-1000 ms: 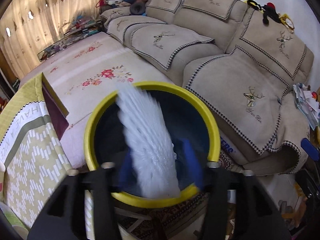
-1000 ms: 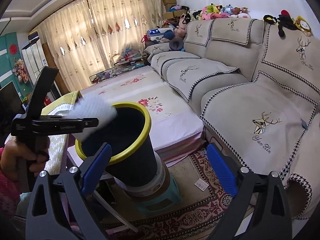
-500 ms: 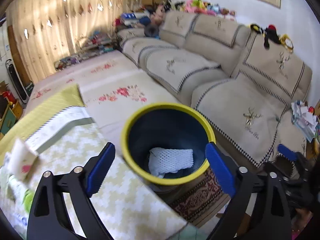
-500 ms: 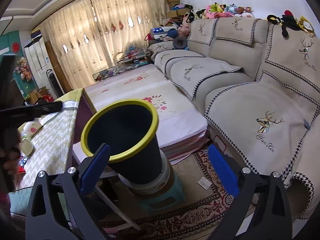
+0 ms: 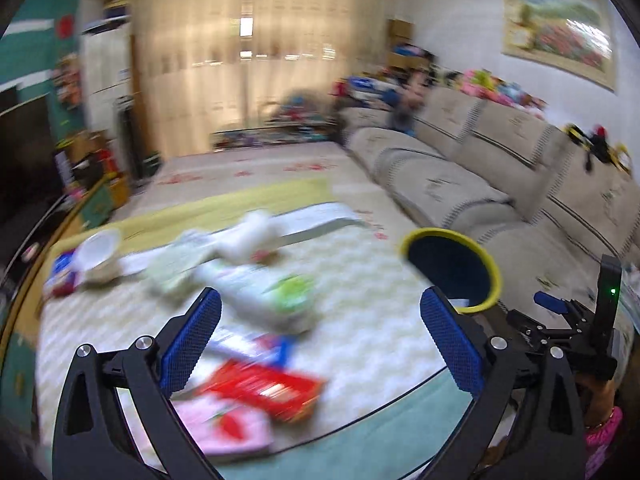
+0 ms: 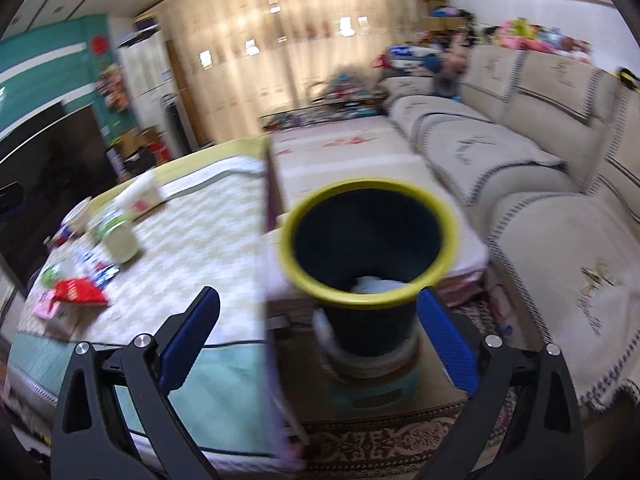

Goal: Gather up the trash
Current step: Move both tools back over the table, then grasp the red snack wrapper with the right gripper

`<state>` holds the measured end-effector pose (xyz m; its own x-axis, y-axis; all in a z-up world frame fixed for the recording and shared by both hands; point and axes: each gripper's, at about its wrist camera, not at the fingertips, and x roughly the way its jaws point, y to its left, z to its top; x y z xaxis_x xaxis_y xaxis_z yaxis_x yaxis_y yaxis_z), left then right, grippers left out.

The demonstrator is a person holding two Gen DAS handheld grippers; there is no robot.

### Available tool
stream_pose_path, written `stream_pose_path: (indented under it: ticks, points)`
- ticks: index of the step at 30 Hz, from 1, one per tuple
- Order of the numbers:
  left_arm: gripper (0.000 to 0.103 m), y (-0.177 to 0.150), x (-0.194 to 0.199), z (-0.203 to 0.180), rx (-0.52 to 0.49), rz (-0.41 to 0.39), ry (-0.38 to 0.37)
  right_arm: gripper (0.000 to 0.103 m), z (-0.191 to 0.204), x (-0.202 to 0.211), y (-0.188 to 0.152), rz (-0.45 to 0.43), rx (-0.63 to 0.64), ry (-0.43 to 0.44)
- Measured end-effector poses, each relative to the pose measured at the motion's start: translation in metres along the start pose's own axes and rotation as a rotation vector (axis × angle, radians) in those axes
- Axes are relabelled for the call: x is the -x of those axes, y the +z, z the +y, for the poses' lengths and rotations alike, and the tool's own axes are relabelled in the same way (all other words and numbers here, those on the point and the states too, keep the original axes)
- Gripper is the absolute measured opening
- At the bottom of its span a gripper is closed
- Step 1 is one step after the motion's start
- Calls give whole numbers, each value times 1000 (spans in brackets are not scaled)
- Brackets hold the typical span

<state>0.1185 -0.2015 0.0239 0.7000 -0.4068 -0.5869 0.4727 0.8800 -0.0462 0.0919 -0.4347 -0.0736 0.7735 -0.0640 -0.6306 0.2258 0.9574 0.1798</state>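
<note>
One white bit sits in the bin (image 6: 370, 248) mid frame, but lots of trash (image 5: 260, 388) waits lower left on the table (image 5: 380, 344); left gripper (image 5: 320, 344) opening w/ nothing inside, right gripper (image 6: 318, 344) wide apart & empty.

Bin (image 6: 368, 240): dark navy, yellow rim. Table (image 5: 372, 280) cloth: pale green and white zigzag. Wrapper (image 5: 264, 390): red. Sofa (image 6: 540, 184): beige, dark checked trim. Tool pads (image 5: 192, 338): blue.

1 bin (image 6: 368, 240), 1 red wrapper (image 5: 264, 390), 1 pink pkt (image 5: 224, 428), 2 tools
</note>
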Motion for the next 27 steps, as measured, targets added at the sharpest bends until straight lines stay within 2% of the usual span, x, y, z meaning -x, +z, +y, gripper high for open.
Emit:
stream_pose_path:
  ticks: [4,7,11,16,21,23,27]
  points:
    - [98,-30,39,70,114,-19,127,94,58,-13,3,31,98,116]
    - [98,-50,60,109,185,-27,168,94,102,-13,2,36,183,198]
    - [98,-71,75,136,237,-29,191,94,149,-11,-3,45,286,276]
    - [98,-83,82,143,260,-39,189,93,189,-20,-15,83,369,332]
    - [98,-90,86,145,275,-37,184,75,212,-35,-23,111,433,327]
    - [98,-93,85,146,281,-33,183,65,217,-43,-23,119,446,326]
    - [98,-97,84,147,287,-23,184,53,225,-56,-21,134,464,336]
